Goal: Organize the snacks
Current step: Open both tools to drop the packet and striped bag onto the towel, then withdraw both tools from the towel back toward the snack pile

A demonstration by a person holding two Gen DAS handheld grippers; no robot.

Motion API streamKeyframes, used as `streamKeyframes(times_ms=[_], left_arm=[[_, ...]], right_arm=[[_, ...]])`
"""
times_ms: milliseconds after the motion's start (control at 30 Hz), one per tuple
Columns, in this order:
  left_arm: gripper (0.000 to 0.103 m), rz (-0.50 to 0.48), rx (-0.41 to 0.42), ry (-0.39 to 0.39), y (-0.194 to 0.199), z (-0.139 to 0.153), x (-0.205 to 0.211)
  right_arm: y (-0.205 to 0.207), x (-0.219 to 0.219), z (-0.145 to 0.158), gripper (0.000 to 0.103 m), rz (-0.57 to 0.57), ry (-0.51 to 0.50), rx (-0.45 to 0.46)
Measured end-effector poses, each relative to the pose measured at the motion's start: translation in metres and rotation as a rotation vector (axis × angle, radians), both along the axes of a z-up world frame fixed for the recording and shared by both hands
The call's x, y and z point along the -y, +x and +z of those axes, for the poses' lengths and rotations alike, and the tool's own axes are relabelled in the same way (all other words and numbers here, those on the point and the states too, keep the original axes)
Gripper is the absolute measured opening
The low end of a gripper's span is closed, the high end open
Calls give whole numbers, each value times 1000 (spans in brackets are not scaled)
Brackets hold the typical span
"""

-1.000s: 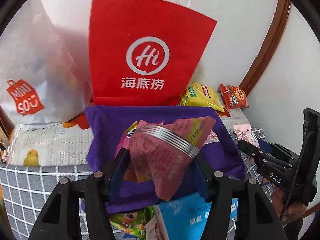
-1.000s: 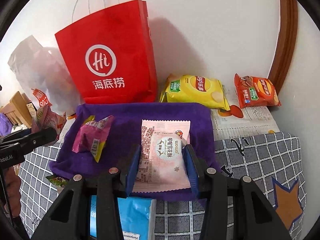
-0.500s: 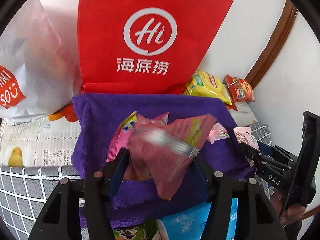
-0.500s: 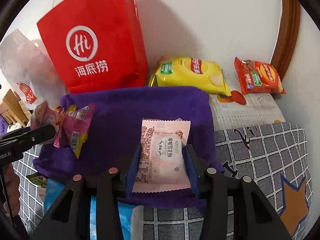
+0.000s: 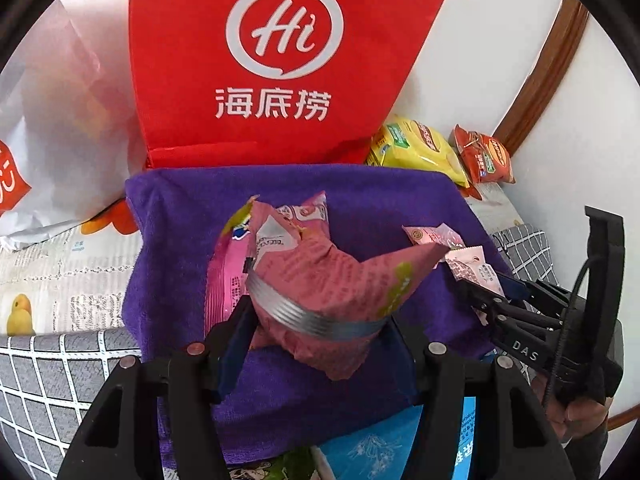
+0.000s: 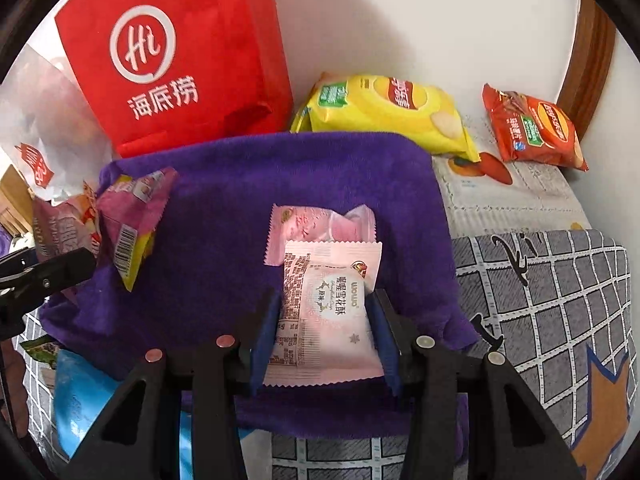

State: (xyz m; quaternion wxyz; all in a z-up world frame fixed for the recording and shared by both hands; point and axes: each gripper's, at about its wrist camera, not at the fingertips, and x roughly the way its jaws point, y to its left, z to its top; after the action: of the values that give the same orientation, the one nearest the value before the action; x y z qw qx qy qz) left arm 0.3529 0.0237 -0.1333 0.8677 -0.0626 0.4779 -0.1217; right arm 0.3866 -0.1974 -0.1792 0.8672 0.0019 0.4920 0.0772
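Nearest to the left wrist camera, the left gripper (image 5: 320, 320) has its two fingers pressed on a dusty pink snack bag (image 5: 332, 280) with a silver band, and it holds this bag above the purple towel (image 5: 380, 196). Under the bag, a brighter pink packet (image 5: 226, 276) lies on the left part of the towel. At the near edge of the towel a blue packet (image 5: 372, 448) shows only in part.

In the right wrist view, the right gripper (image 6: 324, 332) is clamped on a pale pink pastry packet (image 6: 328, 312) with a deer drawing, over the middle of the towel. Just beyond it, a second pale pink packet (image 6: 320, 226) lies flat on the towel and touches the held one or is partly under it; I cannot tell which. The grey checked cloth (image 6: 560, 300) covers the table on the near right.

Farther, a red bag (image 6: 172, 60) with a white "Hi" logo stands at the far edge of the towel, against the wall. To its left is a white plastic bag (image 5: 52, 128). To its right, a yellow chips bag (image 6: 392, 112) lies just beside the towel corner, and a red chips bag (image 6: 532, 128) lies farther right on a printed paper (image 6: 508, 196).
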Motion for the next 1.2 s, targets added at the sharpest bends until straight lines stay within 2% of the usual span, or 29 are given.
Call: streamKeyframes(times_ms=[167, 233, 267, 300, 367, 467, 833, 1200], left_arm=[[62, -11, -11, -7, 3, -2, 4], [63, -12, -15, -5, 4, -2, 4], [65, -12, -14, -1, 3, -1, 5], [67, -15, -10, 5, 2, -1, 6], [79, -9, 3, 20, 1, 1, 8], [87, 5, 15, 26, -3, 4, 8], [87, 36, 23, -1, -31, 30, 1], [87, 37, 68, 14, -89, 67, -1]], right_arm=[[4, 2, -6, 48, 4, 15, -17], [5, 2, -5, 54, 8, 8, -13], [5, 2, -4, 60, 8, 7, -10], [4, 2, -3, 66, 7, 13, -6], [4, 4, 0, 72, 3, 29, 4], [1, 6, 7, 77, -10, 50, 13], [-35, 6, 47, 78, -17, 22, 82], [-92, 4, 78, 78, -22, 67, 146]])
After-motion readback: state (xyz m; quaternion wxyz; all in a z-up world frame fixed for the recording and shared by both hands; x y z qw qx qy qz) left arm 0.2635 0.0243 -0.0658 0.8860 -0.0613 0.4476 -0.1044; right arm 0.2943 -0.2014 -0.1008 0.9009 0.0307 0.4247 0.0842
